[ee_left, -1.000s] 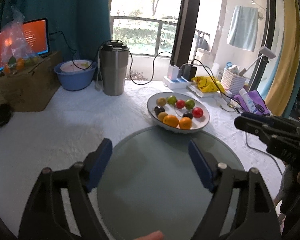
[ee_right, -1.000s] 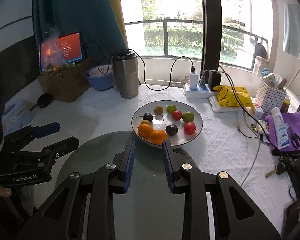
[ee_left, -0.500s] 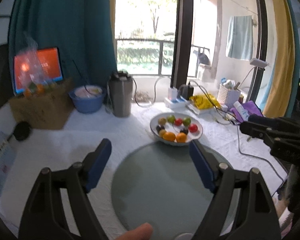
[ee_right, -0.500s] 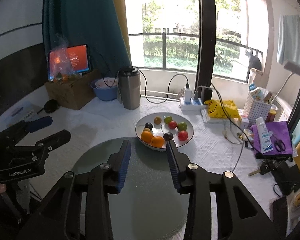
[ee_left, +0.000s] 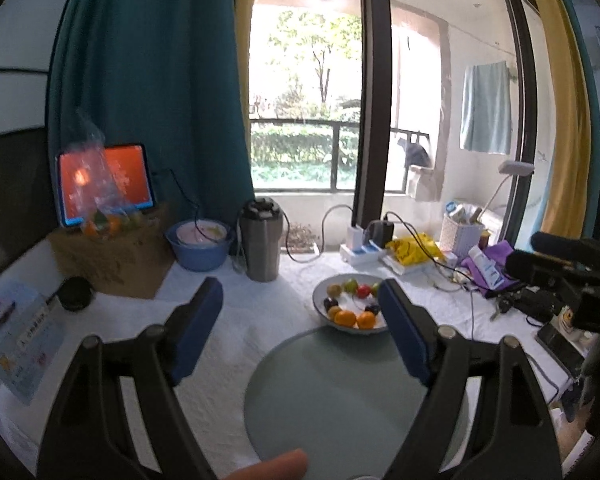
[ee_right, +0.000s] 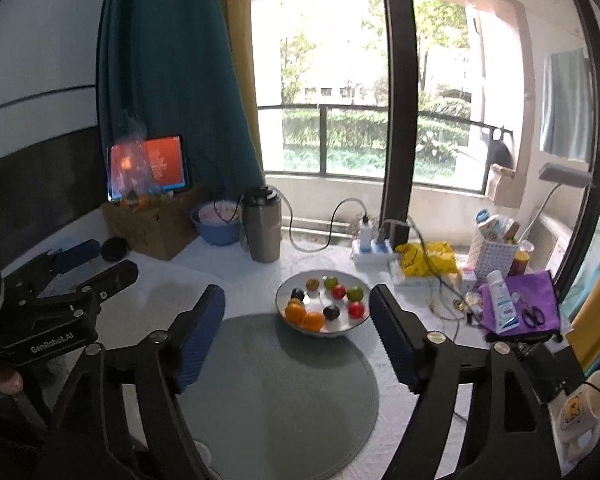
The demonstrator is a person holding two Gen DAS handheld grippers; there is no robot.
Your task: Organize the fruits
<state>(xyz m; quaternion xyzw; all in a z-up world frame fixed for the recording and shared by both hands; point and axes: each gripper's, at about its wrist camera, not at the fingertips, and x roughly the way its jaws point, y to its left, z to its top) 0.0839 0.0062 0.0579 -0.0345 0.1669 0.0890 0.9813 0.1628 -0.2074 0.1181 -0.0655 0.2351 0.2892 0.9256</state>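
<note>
The shallow white bowl of small mixed fruits (ee_right: pixel 320 304) sits mid-table, straight ahead of the right claw (ee_right: pixel 296 336), nearer than the left claw (ee_left: pixel 300 332). Both claws gape wide and empty; the right's jaws have just been opening.

Black tool (ee_right: pixel 296 332), ribbed blue pads (ee_right: pixel 202 336)

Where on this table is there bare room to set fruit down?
The round grey mat in front of the fruit bowl is bare. So is the white cloth between mat, cardboard box and steel tumbler. Right of the bowl it is crowded: cables, yellow bag, purple pouch.
</note>
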